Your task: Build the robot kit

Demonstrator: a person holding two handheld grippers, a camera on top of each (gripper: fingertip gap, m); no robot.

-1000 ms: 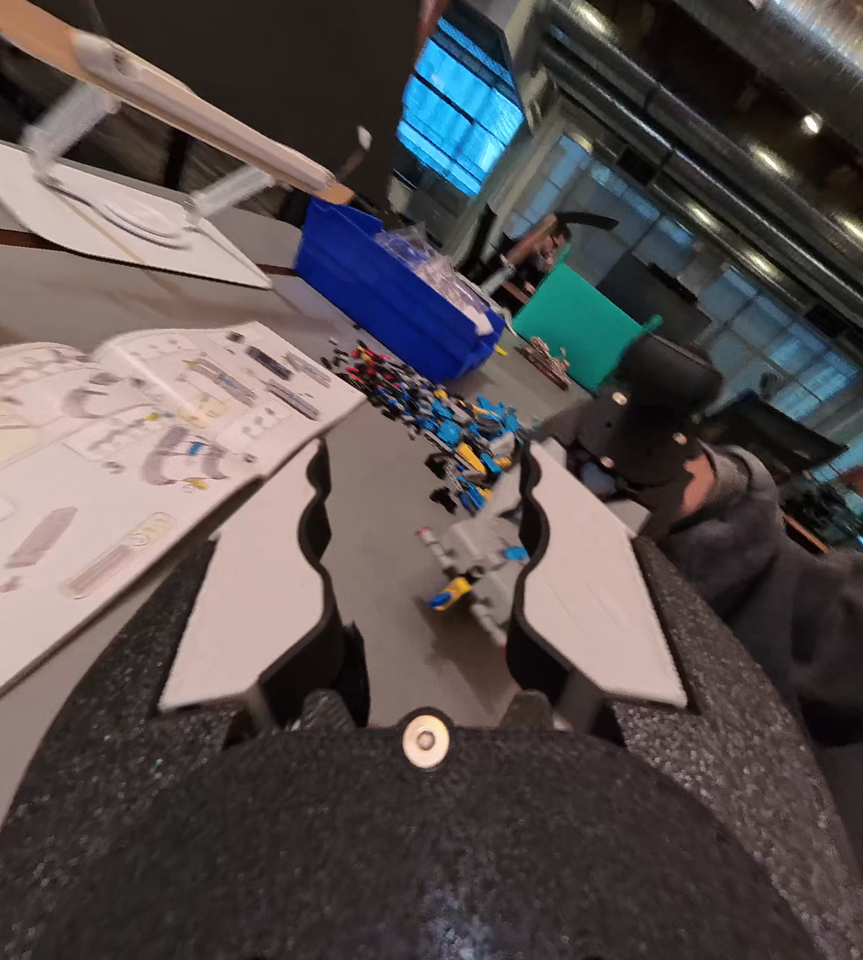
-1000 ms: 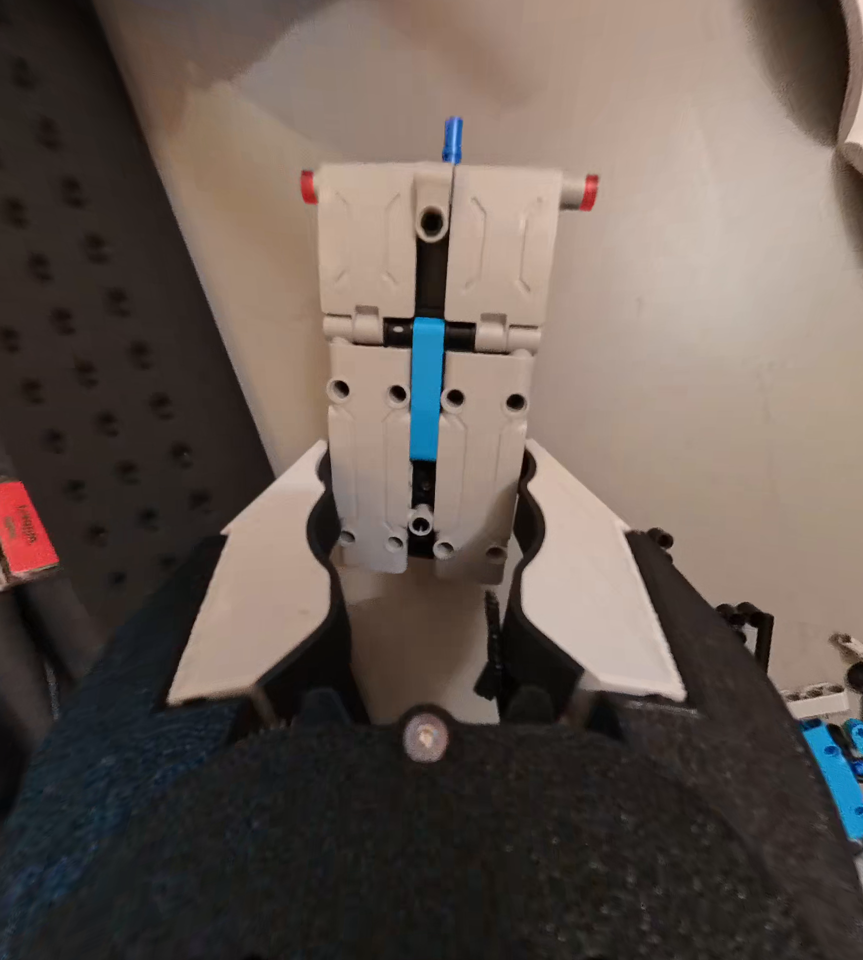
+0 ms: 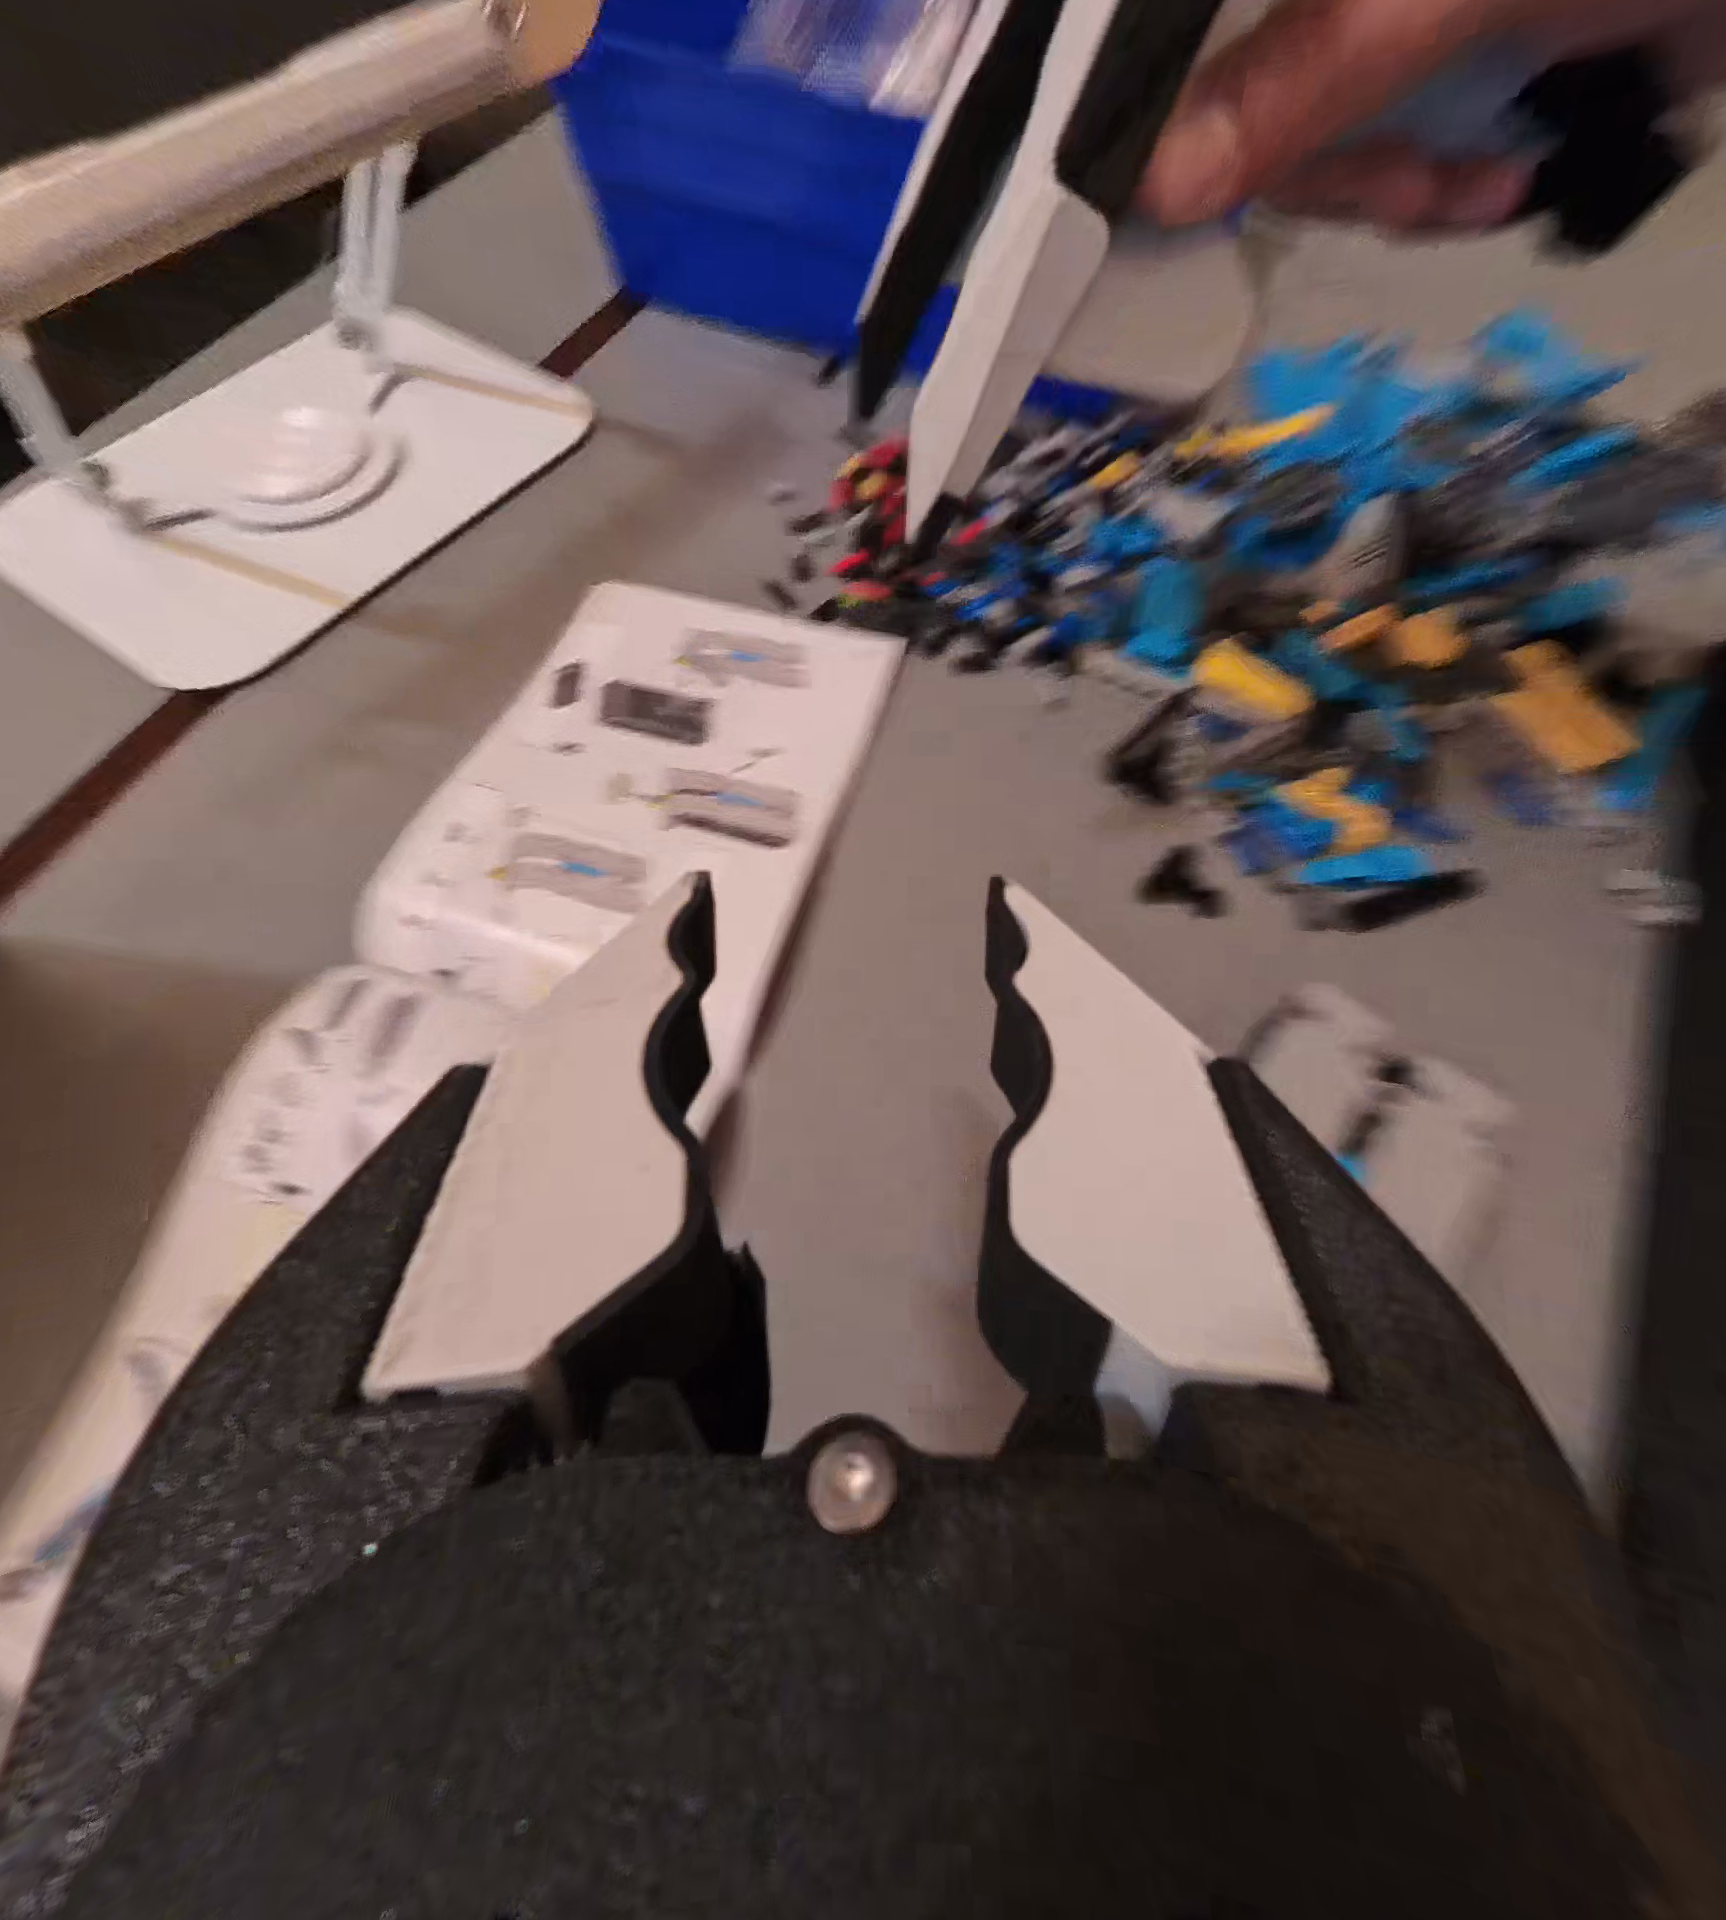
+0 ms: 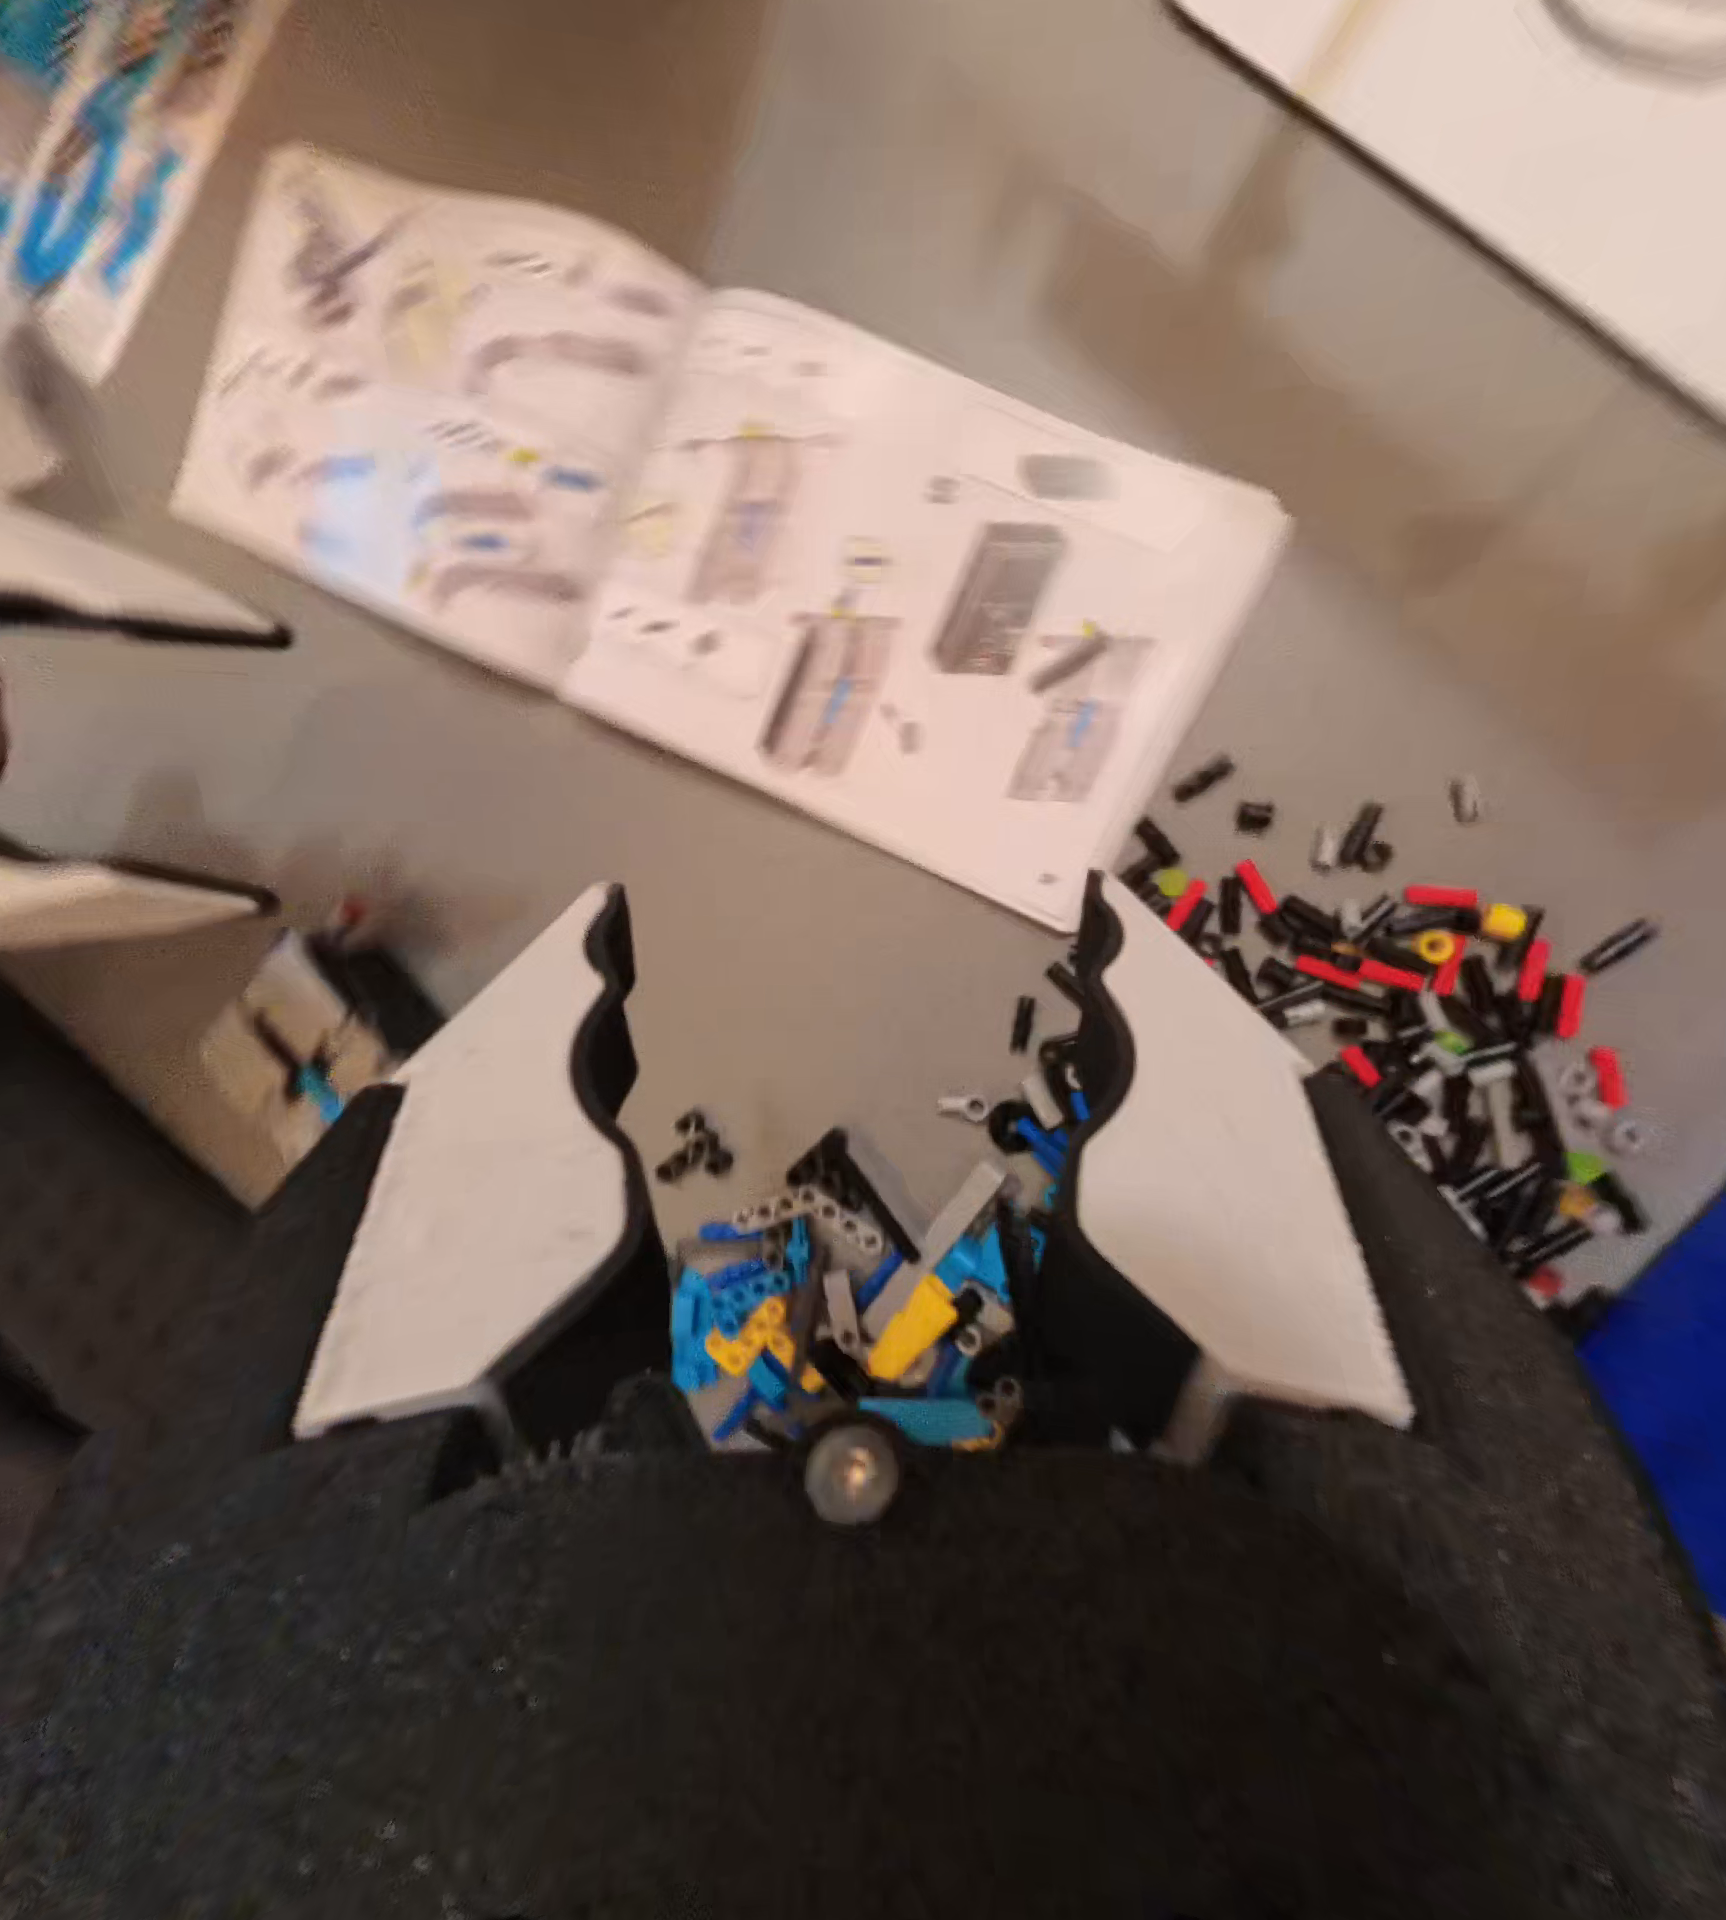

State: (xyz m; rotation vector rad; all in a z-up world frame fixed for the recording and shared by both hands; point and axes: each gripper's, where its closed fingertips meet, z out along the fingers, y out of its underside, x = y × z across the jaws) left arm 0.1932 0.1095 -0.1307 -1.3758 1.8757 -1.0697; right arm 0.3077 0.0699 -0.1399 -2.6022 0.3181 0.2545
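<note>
Left wrist view: left gripper (image 3: 843,894) empty, fingers spread, above grey table (image 3: 942,790) beside open booklet (image 3: 672,727) at frame centre. Right gripper (image 4: 854,904) also spread wide, holding nothing, over brick pile (image 4: 838,1299) at lower centre; red/black pins (image 4: 1410,997) at right. Grey model (image 3: 1358,1081) lies lower right, blurred.

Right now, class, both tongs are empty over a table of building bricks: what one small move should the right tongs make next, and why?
Probably lower the right tongs straight down toward the blue and yellow brick pile. Their jaws stand wide open, empty, with that pile directly between them. The left tongs, also open, hover over bare table beside the open instruction booklet, farther from any piece.
</note>
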